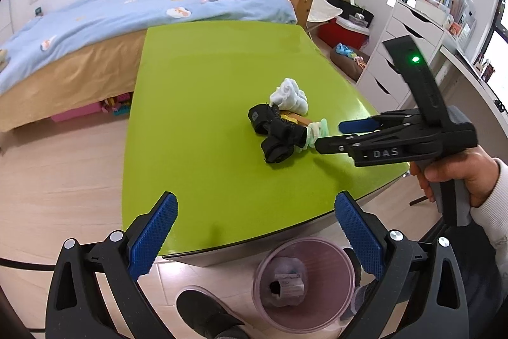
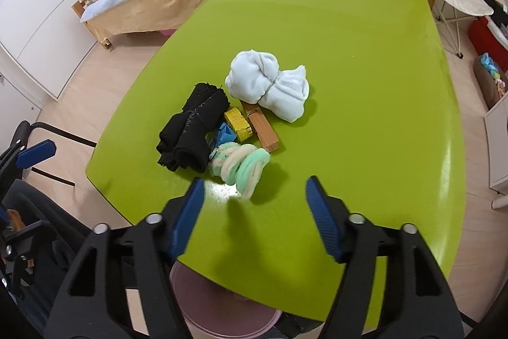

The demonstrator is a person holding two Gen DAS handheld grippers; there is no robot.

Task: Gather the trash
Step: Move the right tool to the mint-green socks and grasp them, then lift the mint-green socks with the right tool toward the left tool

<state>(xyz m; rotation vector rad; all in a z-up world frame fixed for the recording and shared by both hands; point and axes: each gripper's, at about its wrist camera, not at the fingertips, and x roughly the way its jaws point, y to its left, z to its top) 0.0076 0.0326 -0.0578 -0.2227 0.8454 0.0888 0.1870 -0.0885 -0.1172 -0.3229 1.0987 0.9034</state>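
A small pile lies on the green table: a black rolled cloth, a pale blue cloth bundle, a green-and-white yarn loop, a wooden block, a yellow piece and a blue piece. My right gripper is open and empty just short of the yarn loop; it also shows in the left wrist view. My left gripper is open and empty over the table's near edge. A pink bin on the floor below holds some trash.
A bed with a blue cover and plush toys stands behind the table. White drawers and a red box are at the right. A foot in a dark shoe is beside the bin.
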